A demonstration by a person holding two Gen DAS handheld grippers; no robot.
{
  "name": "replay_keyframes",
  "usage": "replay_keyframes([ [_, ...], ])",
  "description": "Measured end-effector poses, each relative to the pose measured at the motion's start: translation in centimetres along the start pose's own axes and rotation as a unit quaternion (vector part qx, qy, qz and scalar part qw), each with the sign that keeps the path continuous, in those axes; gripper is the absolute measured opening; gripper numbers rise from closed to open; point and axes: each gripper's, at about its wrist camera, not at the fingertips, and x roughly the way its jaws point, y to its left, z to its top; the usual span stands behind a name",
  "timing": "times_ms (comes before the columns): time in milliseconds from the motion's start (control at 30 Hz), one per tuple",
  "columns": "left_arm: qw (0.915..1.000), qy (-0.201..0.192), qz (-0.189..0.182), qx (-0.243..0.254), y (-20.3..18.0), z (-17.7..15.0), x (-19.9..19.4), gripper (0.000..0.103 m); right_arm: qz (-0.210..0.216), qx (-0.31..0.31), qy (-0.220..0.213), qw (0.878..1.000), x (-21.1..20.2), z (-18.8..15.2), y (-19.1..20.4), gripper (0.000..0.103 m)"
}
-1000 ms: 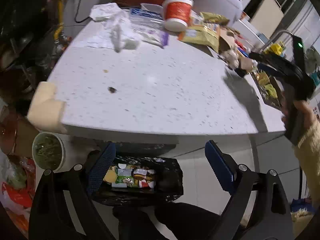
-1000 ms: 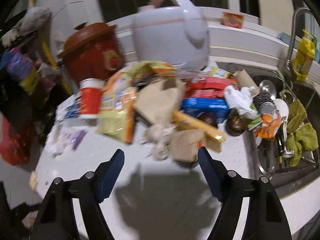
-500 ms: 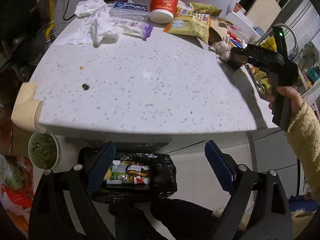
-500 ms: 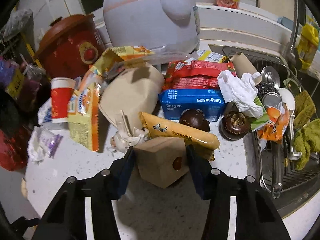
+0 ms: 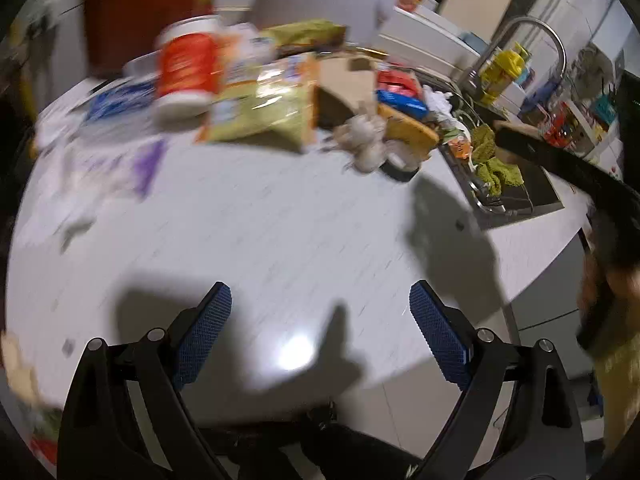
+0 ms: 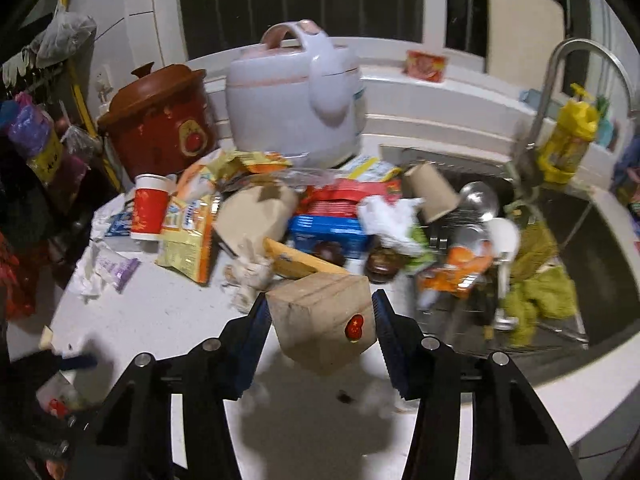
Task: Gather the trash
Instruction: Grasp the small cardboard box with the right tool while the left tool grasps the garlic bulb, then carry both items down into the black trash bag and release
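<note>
Steel sink [image 6: 592,264]: green cloths [image 6: 536,280], ladle, wrappers. Right gripper [image 6: 320,330]: clamped on small brown cardboard box [image 6: 320,320], now lifted off the white speckled counter [image 5: 260,220]. Left gripper [image 5: 320,316]: wide, holding nothing, now over the counter rather than the bin.

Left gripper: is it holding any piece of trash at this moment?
No: the left gripper is open, with only bare white countertop showing between its blue pads, while the right gripper holds the cardboard box.

tan box [image 6: 322,320] with red sticker [image 6: 354,326], white speckled counter [image 5: 260,220]
</note>
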Motion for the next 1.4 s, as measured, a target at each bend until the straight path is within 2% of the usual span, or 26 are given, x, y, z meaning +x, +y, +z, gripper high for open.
replay_keyframes([
  [200, 0.9998, 0.011, 0.013, 0.008, -3.0, 4.6, 5.1, 0.088, -0.029, 0.014, -0.004, 0.999, -1.6, -0.8, -2.9, 0.051],
  [333, 0.9998, 0.013, 0.016, 0.001, -4.0, 6.9, 7.4, 0.088, -0.027, 0.033, -0.008, 0.999, -2.2, -1.5, -4.7, 0.051],
  [500, 0.9989, 0.014, 0.039, -0.021, -3.9, 8.2, 9.1, 0.088, -0.018, 0.047, -0.003, 0.999, -2.3, -2.4, -6.4, 0.051],
  [600, 0.9987, 0.008, 0.049, -0.011, -4.5, 8.5, 9.6, 0.087, -0.011, 0.051, -0.001, 0.999, -2.1, -2.7, -7.1, 0.051],
  [667, 0.999, -0.005, 0.044, -0.006, -4.6, 8.5, 9.5, 0.067, -0.007, 0.052, 0.001, 0.999, -1.9, -3.0, -7.2, 0.052],
  [700, 0.9992, -0.003, 0.038, -0.007, -4.4, 8.6, 9.6, 0.04, -0.005, 0.052, 0.004, 0.999, -1.8, -3.1, -7.3, 0.052],
  [733, 0.9994, 0.002, 0.032, -0.011, -4.1, 8.4, 9.8, 0.033, -0.001, 0.053, 0.005, 0.999, -1.7, -3.2, -7.4, 0.052],
  [900, 0.9998, -0.006, 0.014, -0.01, -3.6, 8.4, 9.8, 0.033, 0.016, 0.06, 0.013, 0.998, -1.0, -3.7, -7.6, 0.052],
  [1033, 0.999, -0.012, -0.011, -0.041, -2.3, 8.1, 8.9, 0.028, 0.025, 0.058, 0.011, 0.998, -1.0, -3.6, -7.3, 0.052],
  [1200, 0.9968, -0.027, -0.052, -0.054, -0.9, 7.1, 5.5, 0.022, 0.037, 0.059, 0.007, 0.998, -1.3, -3.3, -6.7, 0.052],
  [1400, 0.9944, -0.039, -0.063, -0.076, 1.2, 6.1, 2.6, 0.022, 0.055, 0.051, 0.009, 0.997, -1.0, -2.9, -4.7, 0.052],
])
